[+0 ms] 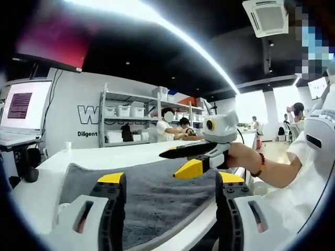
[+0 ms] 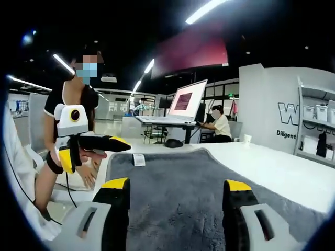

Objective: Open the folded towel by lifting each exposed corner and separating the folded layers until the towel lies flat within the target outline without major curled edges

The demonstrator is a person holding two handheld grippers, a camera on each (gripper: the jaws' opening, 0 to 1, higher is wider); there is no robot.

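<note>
A grey towel (image 1: 157,193) lies spread over the white table (image 1: 104,157), reaching the near edge between my left gripper's (image 1: 170,180) jaws. Those jaws stand wide apart and hold nothing. My right gripper (image 1: 170,163) comes in from the right just above the towel, held by a hand with a bead bracelet. In the right gripper view the same towel (image 2: 183,178) stretches ahead, looking flat, with a small white label (image 2: 138,159) at its far left edge. My right gripper (image 2: 177,185) is open over it and empty. The left gripper (image 2: 97,151) hovers at the towel's left side.
Bare table top (image 2: 272,167) runs along the towel's right side, with a paper cup (image 2: 247,138) on it. A screen (image 2: 186,102) stands beyond the towel, and shelves with white bins (image 1: 125,112) stand behind. People sit at other desks. A person's arm (image 1: 272,172) is at the right.
</note>
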